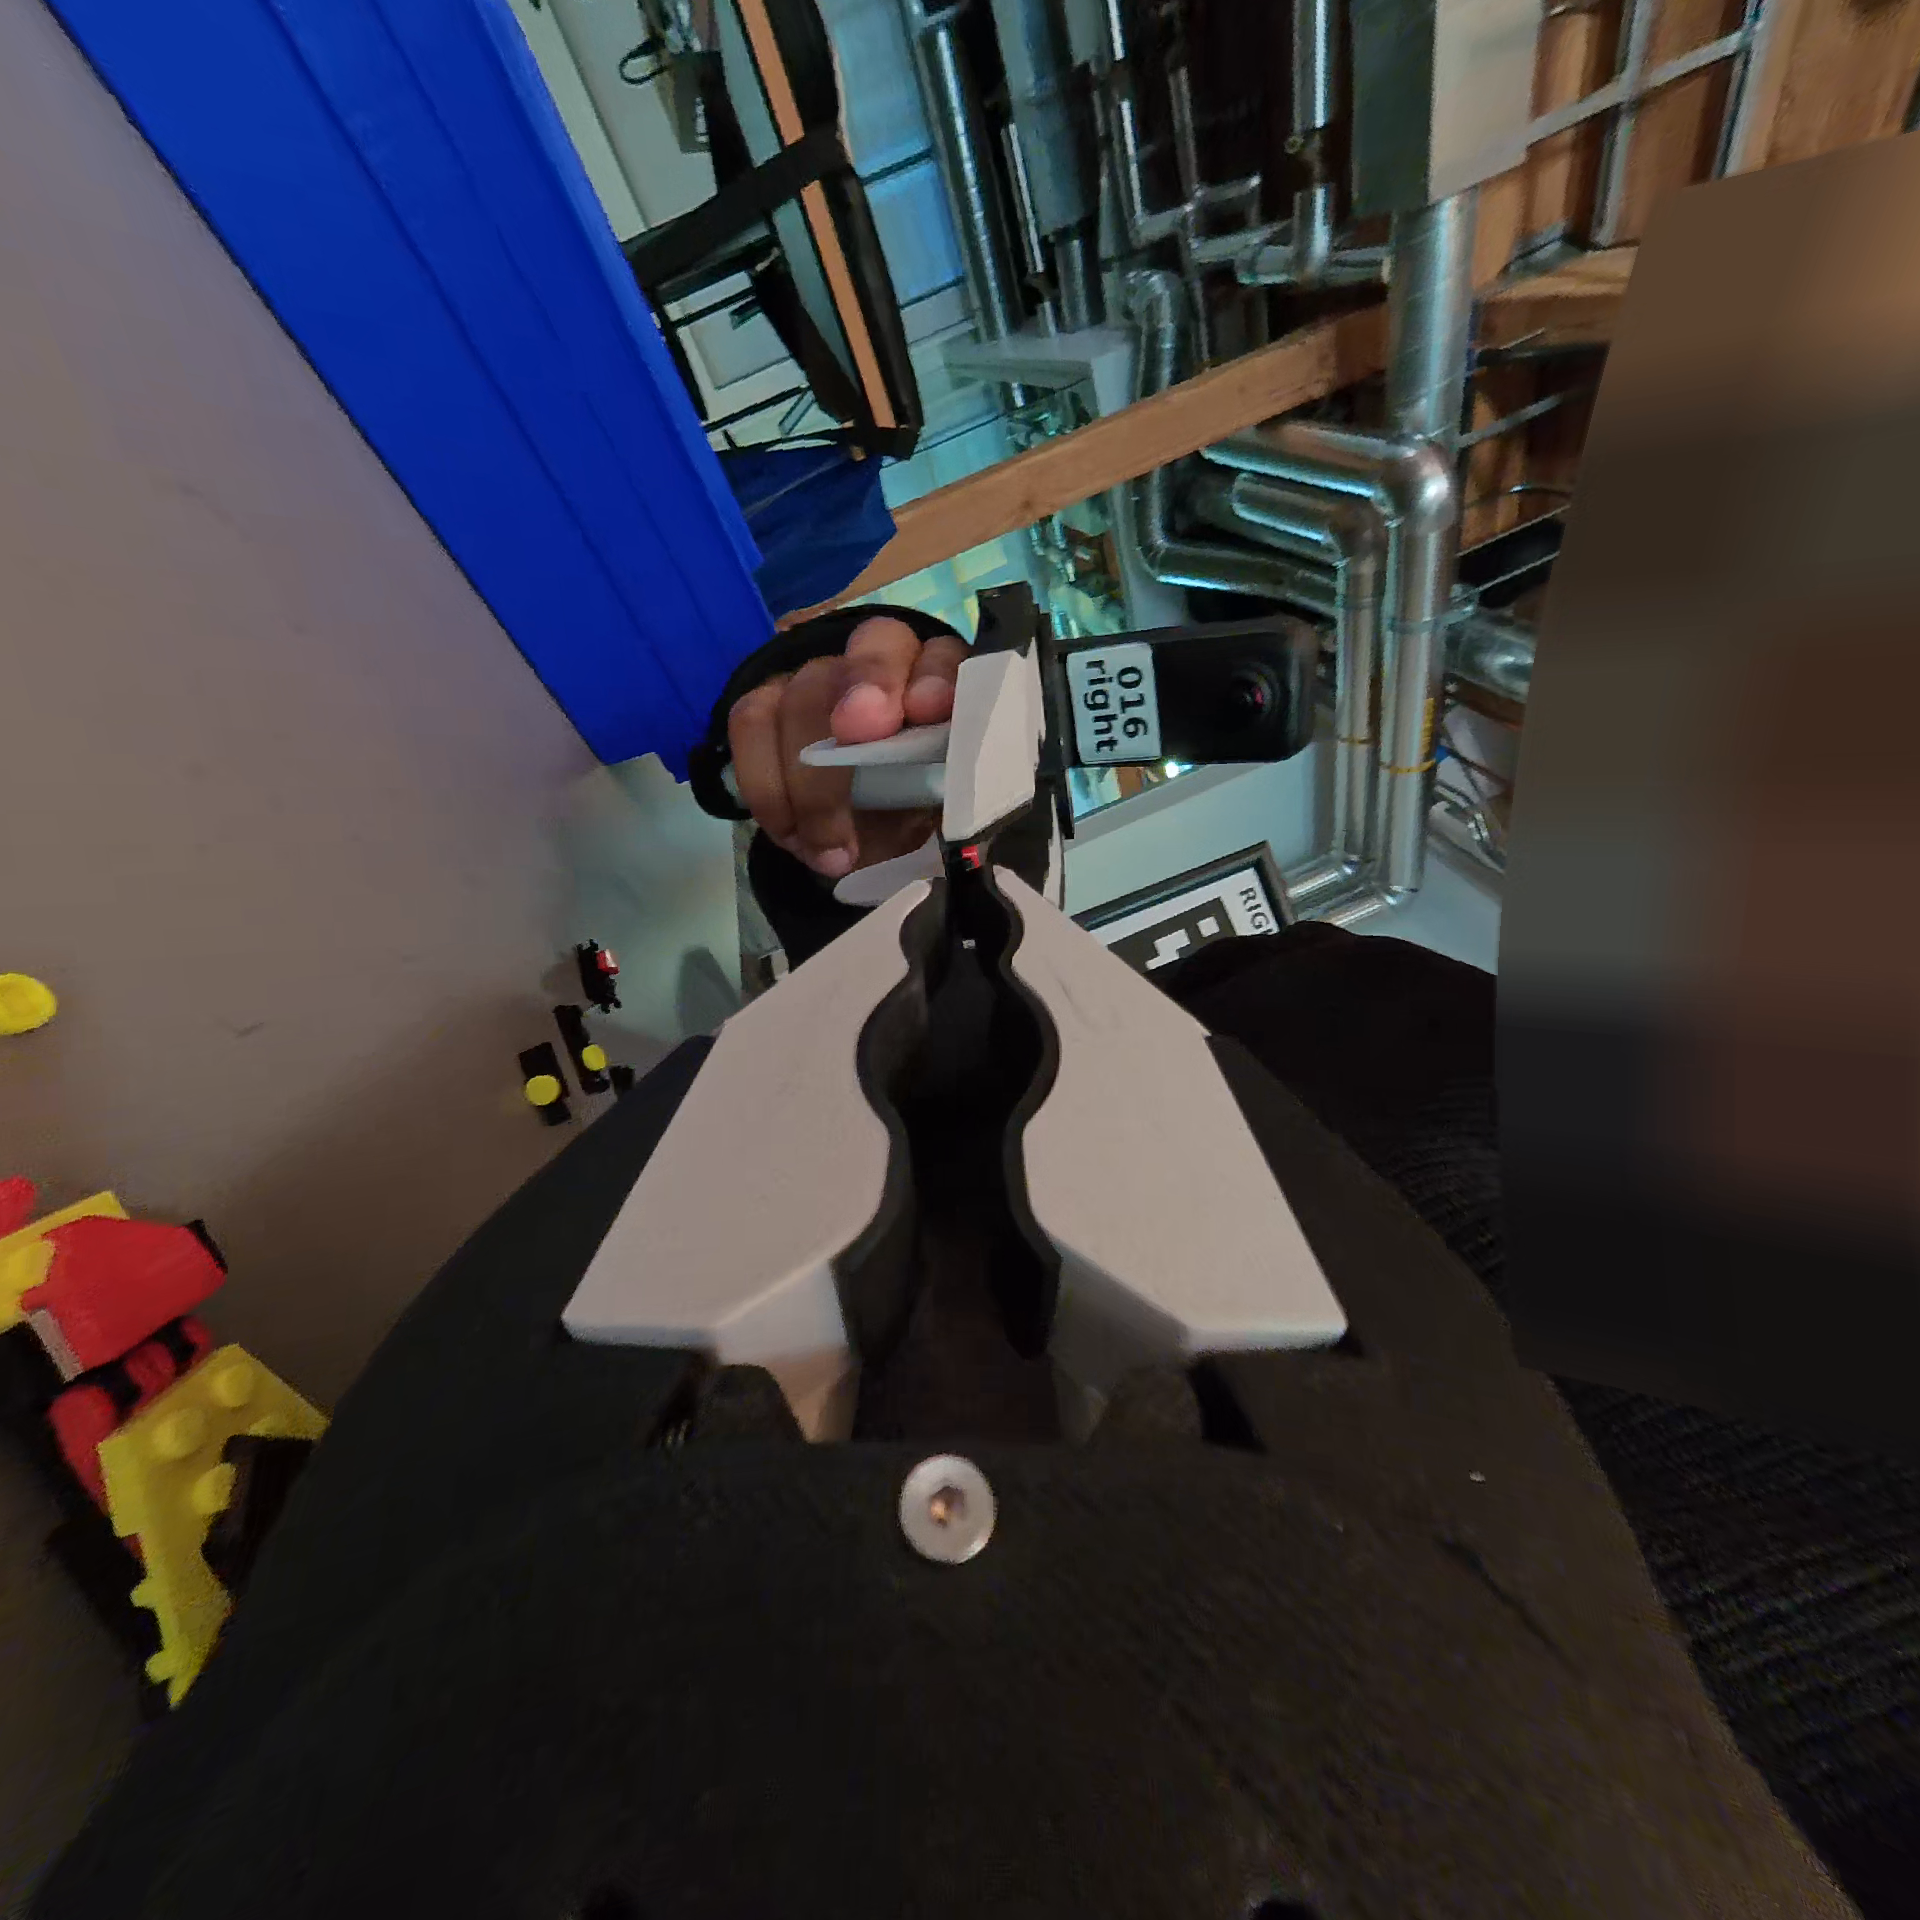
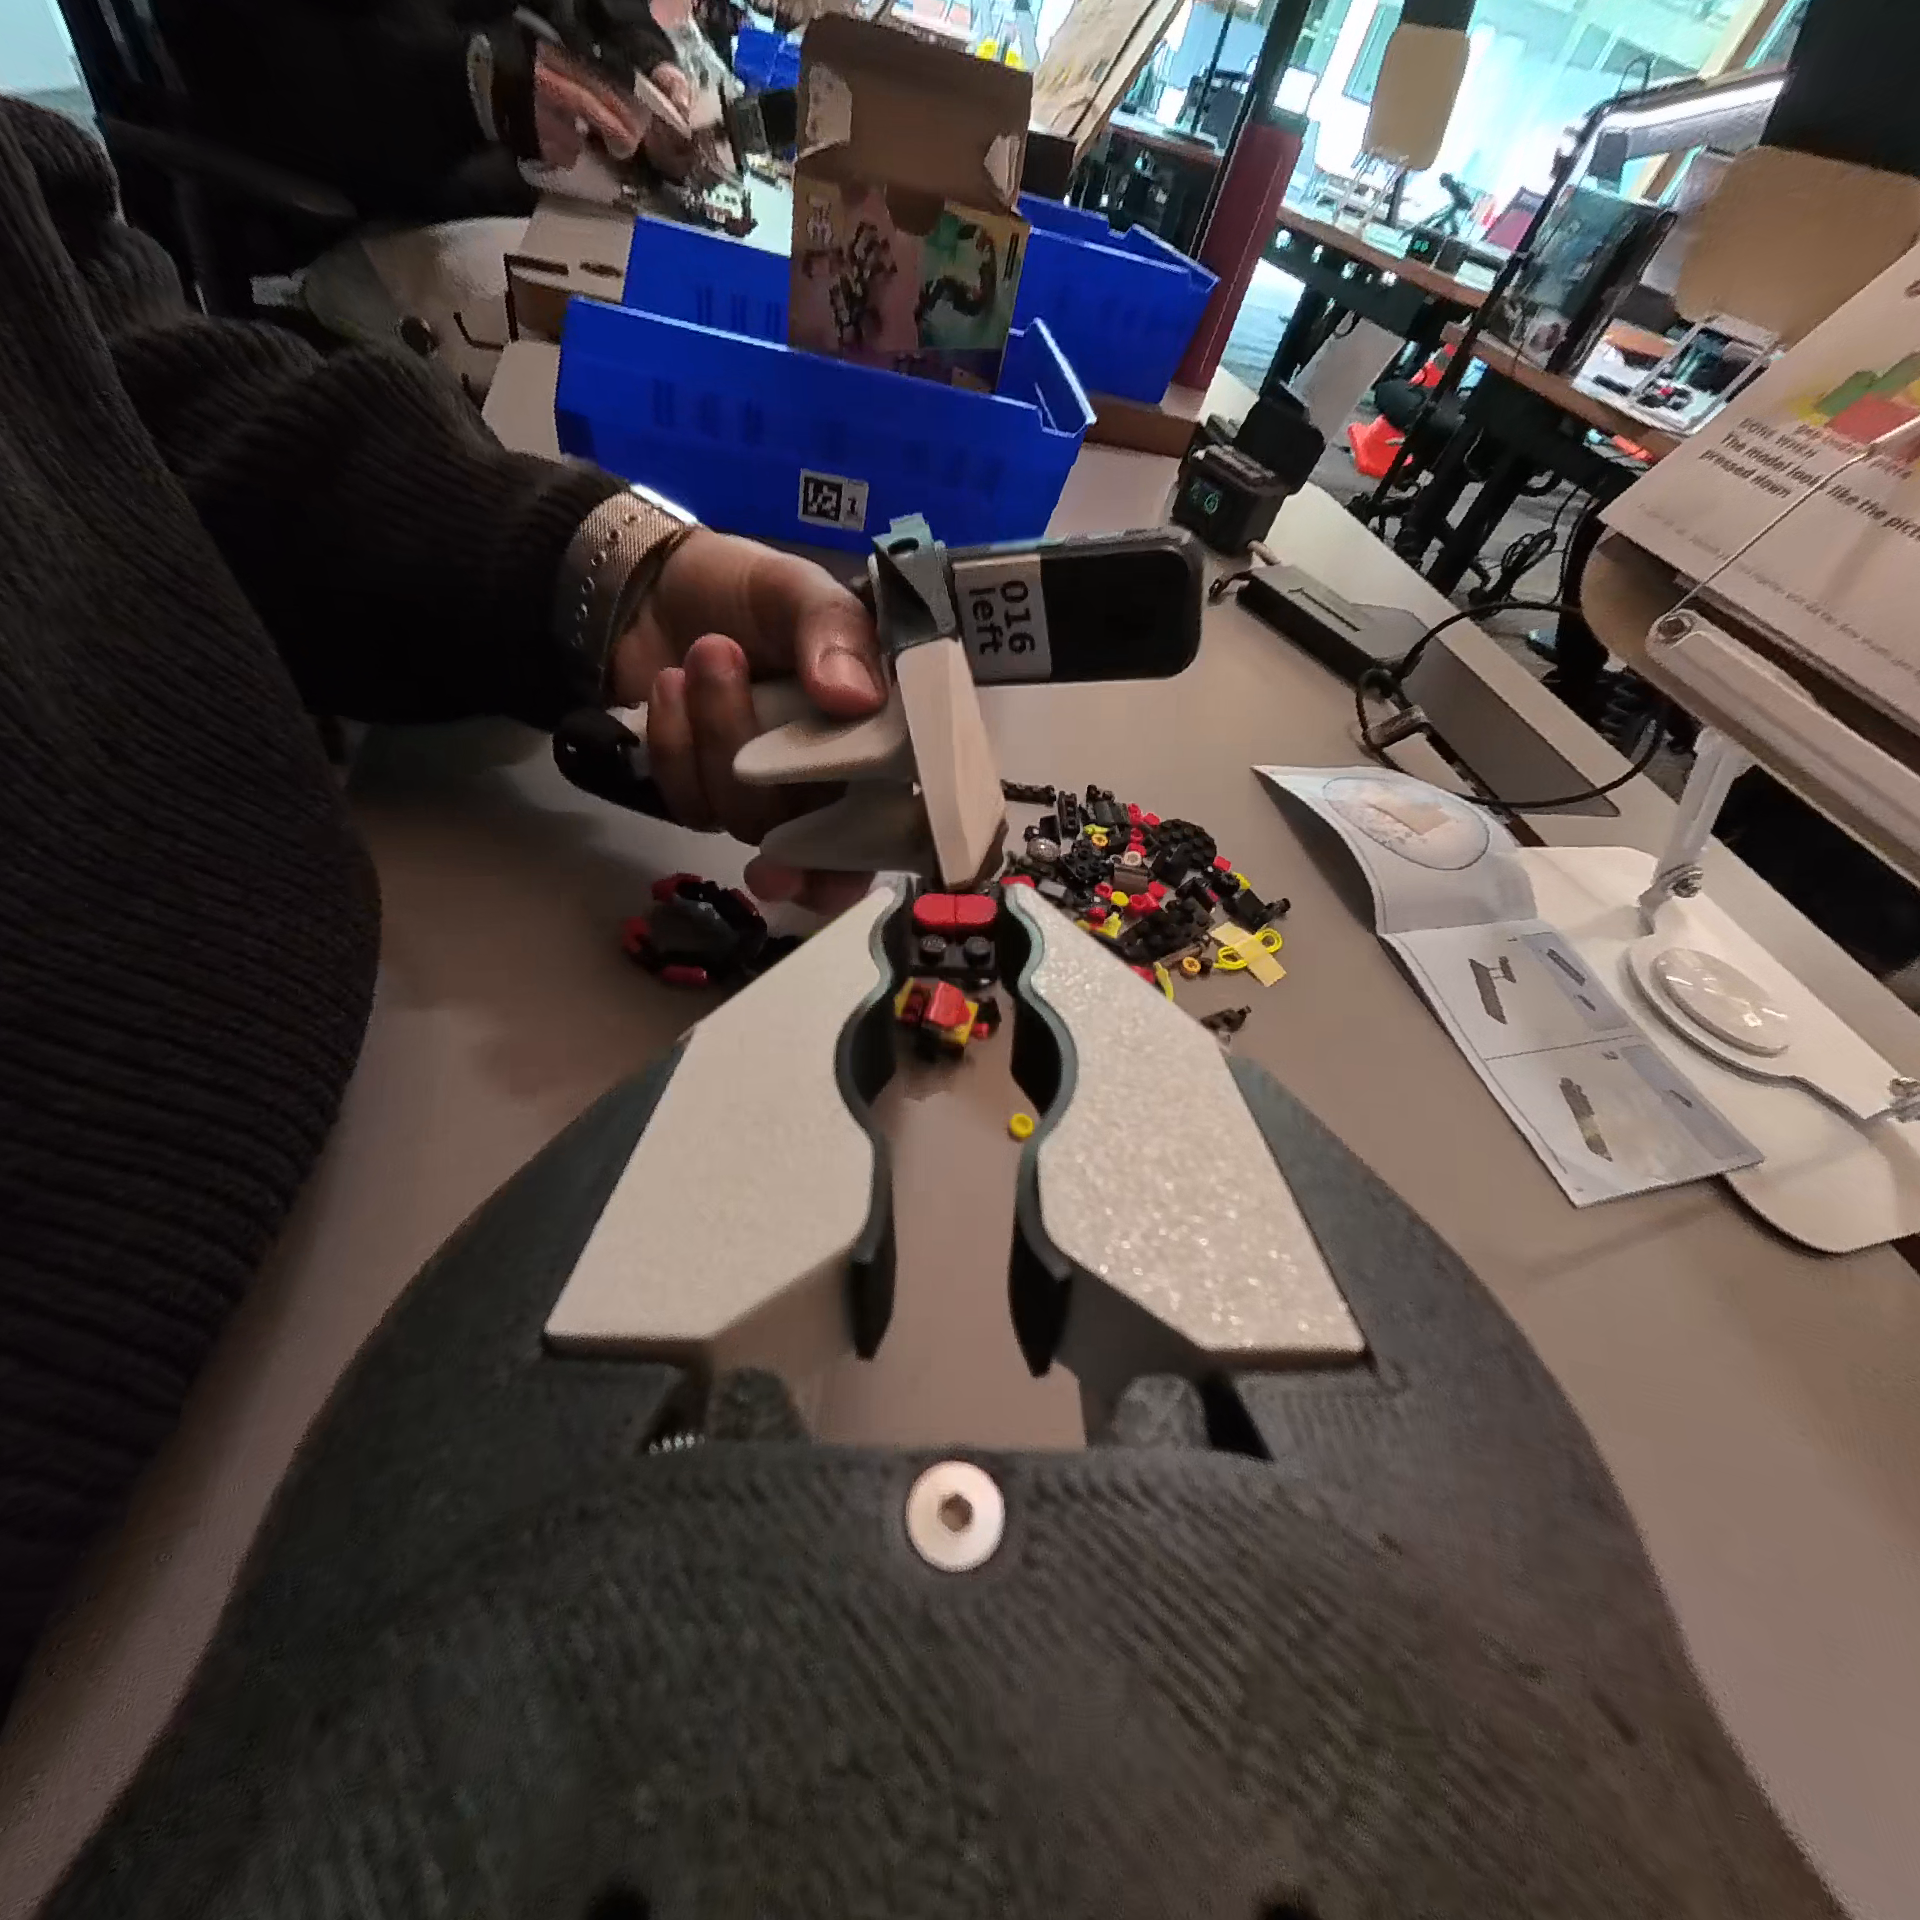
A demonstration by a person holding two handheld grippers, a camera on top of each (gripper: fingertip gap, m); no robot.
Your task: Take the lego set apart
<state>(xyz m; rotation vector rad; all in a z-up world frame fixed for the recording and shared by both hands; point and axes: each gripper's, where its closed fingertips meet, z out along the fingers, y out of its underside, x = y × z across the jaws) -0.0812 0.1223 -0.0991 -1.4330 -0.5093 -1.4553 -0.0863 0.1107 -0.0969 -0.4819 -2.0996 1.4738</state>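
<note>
- Left wrist view: left gripper (image 1: 966,894) has its tips pinched on a small black-and-red lego piece (image 1: 968,868), held in the air off the table (image 1: 260,831); the right gripper (image 1: 992,748) meets it from above.
- Two black-and-yellow bits (image 1: 566,1060) lie on bare table near the blue bin (image 1: 468,343).
- Right wrist view: right gripper (image 2: 951,920) clamps the lego piece (image 2: 951,935), long axis running back along the fingers, over clear table.
- One loose-brick pile (image 2: 1153,894) sits just beyond; two blue bins (image 2: 810,436) line the far edge.
</note>
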